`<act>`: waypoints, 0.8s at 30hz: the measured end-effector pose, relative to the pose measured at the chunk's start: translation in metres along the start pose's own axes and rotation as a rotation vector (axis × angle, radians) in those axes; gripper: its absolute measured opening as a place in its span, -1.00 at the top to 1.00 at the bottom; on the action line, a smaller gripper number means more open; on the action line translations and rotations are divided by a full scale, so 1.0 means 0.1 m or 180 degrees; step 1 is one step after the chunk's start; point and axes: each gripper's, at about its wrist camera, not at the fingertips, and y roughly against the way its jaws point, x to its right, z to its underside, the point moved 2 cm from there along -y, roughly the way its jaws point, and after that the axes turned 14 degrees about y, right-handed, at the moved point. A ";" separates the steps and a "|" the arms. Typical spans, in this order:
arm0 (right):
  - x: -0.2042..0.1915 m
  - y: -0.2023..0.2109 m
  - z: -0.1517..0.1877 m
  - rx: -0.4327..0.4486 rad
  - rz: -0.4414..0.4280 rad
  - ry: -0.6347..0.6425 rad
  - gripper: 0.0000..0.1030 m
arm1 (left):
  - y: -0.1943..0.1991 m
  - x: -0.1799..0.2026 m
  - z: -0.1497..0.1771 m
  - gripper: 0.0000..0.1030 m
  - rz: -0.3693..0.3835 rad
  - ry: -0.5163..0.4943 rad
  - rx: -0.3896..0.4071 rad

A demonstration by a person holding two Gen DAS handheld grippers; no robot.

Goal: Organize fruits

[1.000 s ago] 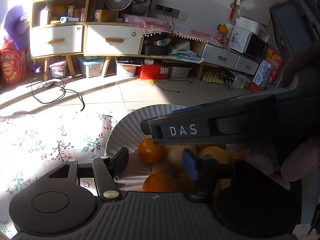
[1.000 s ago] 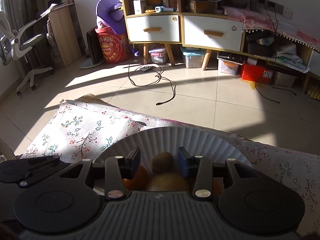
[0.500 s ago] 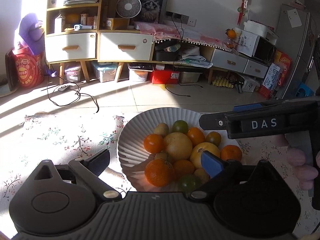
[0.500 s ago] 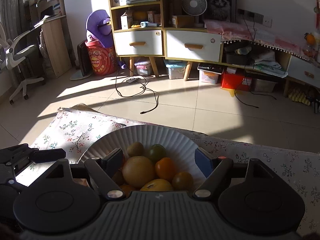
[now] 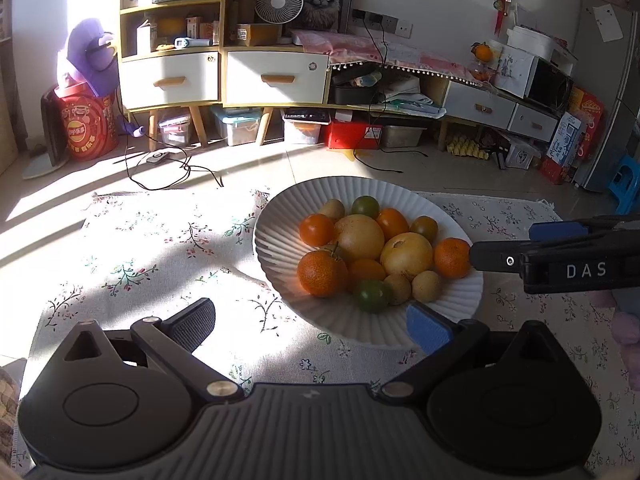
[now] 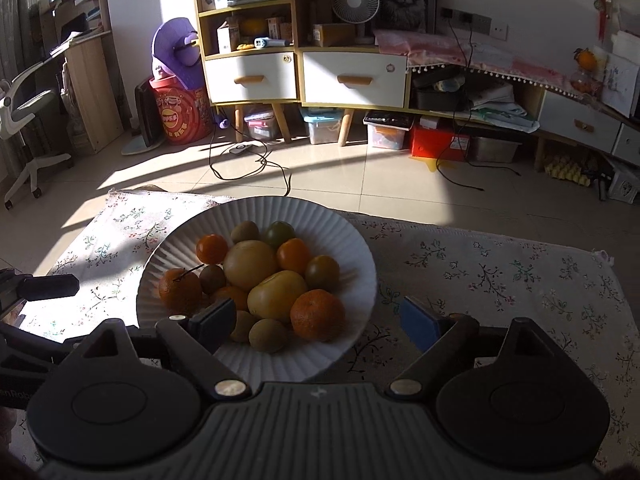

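I had drawn both back from the plate (image 5: 276,248); left hand-held gripper (image 5: 310,322) and right hand-held gripper (image 6: 316,320) had just been opening, nothing between them.

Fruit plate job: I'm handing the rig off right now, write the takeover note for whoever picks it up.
Left gripper: open, jaws have just been opening, nothing between them.
Right gripper: open, also just opened; only the near rim of the plate shows between its fingers, untouched.
Fruit: all piled on the white plate on the floral cloth: two large yellow fruits, oranges, green ones, small brown ones.
Done: no loose fruit in view on the cloth.
Left: apparently nothing; confirm no fruit lies outside these views.
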 end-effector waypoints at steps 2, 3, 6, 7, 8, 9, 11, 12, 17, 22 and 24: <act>0.00 0.04 0.05 -0.0004 0.0029 -0.0016 -0.73 | 0.02 -0.01 0.05 -0.80 -0.0039 0.0018 -0.0032; -0.01 0.06 0.07 -0.0012 0.0048 -0.0012 -0.74 | 0.03 -0.03 0.07 -0.80 -0.0052 0.0028 -0.0047; -0.08 0.09 0.17 -0.0116 0.0176 0.0044 -0.75 | 0.08 -0.04 0.18 -0.80 -0.0103 0.0064 -0.0119; -0.10 0.11 0.21 -0.0161 0.0217 0.0057 -0.75 | 0.10 -0.04 0.22 -0.80 -0.0132 0.0073 -0.0151; -0.13 0.13 0.26 -0.0199 0.0241 0.0053 -0.75 | 0.12 -0.04 0.25 -0.80 -0.0167 0.0078 -0.0183; -0.15 0.15 0.30 -0.0226 0.0246 0.0054 -0.75 | 0.14 -0.04 0.27 -0.80 -0.0196 0.0084 -0.0200; -0.22 0.20 0.36 -0.0260 0.0274 0.0075 -0.75 | 0.19 -0.04 0.32 -0.80 -0.0282 0.0090 -0.0258; -0.25 0.23 0.38 -0.0275 0.0296 0.0098 -0.75 | 0.23 -0.04 0.34 -0.80 -0.0343 0.0101 -0.0289; -0.35 0.40 0.48 -0.0314 0.0422 0.0013 -0.92 | 0.38 -0.07 0.46 -0.80 -0.0458 0.0264 -0.0373; -0.34 0.53 0.60 -0.0415 0.0474 -0.0179 -0.99 | 0.50 -0.11 0.64 -0.80 -0.0622 0.0318 -0.0374; -0.34 0.56 0.64 -0.0420 0.0456 -0.0261 -0.99 | 0.53 -0.09 0.66 -0.80 -0.0684 0.0252 -0.0329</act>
